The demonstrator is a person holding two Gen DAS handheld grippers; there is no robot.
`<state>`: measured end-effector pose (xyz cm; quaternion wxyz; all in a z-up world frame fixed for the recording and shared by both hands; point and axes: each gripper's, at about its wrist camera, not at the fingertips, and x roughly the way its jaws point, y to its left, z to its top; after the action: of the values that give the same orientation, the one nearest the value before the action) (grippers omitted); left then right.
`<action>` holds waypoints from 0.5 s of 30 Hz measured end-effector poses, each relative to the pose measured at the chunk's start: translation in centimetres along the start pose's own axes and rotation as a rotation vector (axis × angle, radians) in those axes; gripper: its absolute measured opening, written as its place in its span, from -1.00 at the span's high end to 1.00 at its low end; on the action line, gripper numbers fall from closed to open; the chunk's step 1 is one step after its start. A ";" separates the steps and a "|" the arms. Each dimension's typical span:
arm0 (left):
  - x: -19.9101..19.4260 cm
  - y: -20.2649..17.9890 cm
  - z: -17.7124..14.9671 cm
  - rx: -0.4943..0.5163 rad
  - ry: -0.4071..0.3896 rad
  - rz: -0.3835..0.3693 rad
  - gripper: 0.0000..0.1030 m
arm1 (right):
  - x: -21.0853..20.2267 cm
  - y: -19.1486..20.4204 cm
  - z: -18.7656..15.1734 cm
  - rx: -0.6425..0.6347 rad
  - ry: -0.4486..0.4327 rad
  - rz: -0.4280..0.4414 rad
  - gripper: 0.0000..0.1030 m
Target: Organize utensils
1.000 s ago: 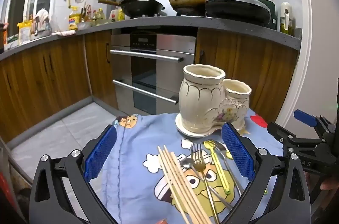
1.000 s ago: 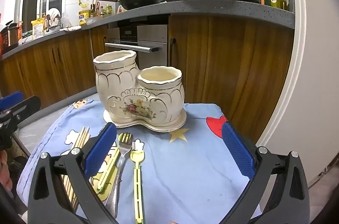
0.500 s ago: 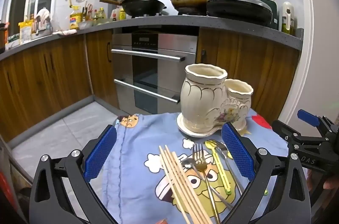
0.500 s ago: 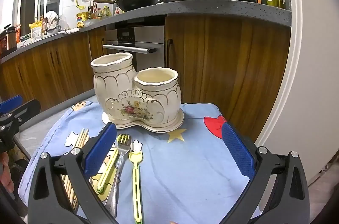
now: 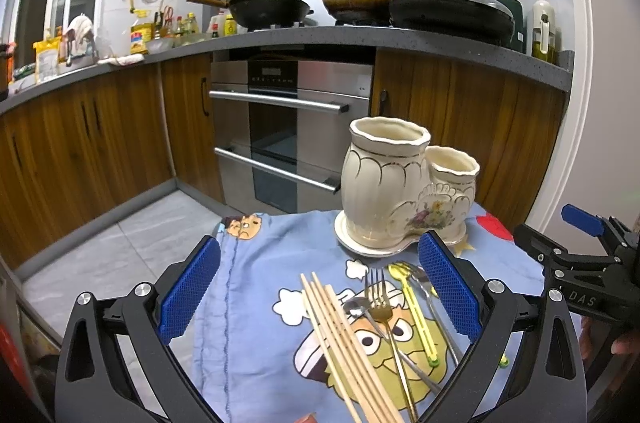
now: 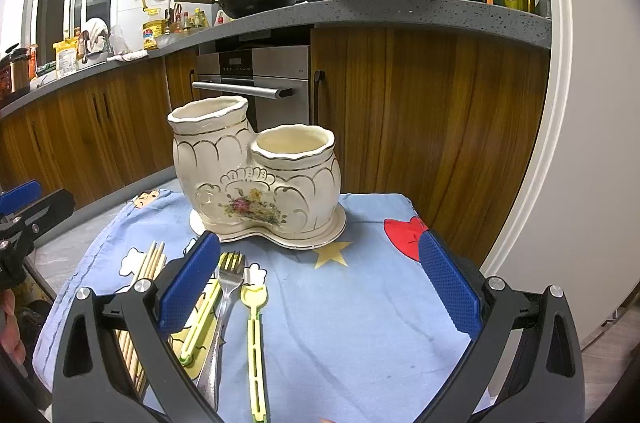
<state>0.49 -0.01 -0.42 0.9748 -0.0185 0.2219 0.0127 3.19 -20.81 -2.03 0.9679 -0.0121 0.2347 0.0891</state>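
The left tool (image 5: 318, 289) hangs released, its blue pads spread wide above a blue cartoon cloth (image 5: 260, 287) that covers the counter. Between its fingers lie the utensils: a bundle of wooden chopsticks (image 5: 340, 335) running from 11 o'clock toward 5 o'clock, a gold fork (image 5: 380, 307) just beside them crossing a small spoon (image 5: 357, 308), and a yellow-green fork (image 5: 414, 311) with a silver piece at its right. At 1 o'clock stands a cream ceramic holder (image 5: 396, 191) with two upright cups on one saucer, the taller cup on its left; both look empty.

The right tool (image 6: 319, 287) is also released, grasping nothing. In its view the holder (image 6: 256, 179) sits at 11 o'clock, a silver fork (image 6: 228, 287) and a yellow-green fork (image 6: 254, 323) lie at 9 o'clock near the left pad, and the chopsticks (image 6: 150, 261) lie further left. The left tool's tip (image 6: 24, 203) shows at the far left edge.
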 end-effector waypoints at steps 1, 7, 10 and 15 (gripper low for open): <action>0.0 0.0 0.0 0.000 0.000 -0.001 -0.91 | 0.0 0.0 0.0 -0.001 0.000 0.000 -0.90; 0.0 0.1 0.0 0.001 0.000 -0.003 -0.91 | 0.0 0.0 0.0 -0.002 0.001 0.002 -0.90; -0.1 0.0 0.0 0.001 -0.001 -0.001 -0.91 | 0.0 0.0 0.0 -0.002 0.001 0.001 -0.90; 0.0 0.0 0.0 0.002 0.001 -0.001 -0.91 | 0.0 0.0 0.0 -0.001 0.003 0.002 -0.90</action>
<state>0.46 0.02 -0.40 0.9748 -0.0178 0.2222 0.0119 3.17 -20.80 -2.05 0.9674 -0.0124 0.2363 0.0901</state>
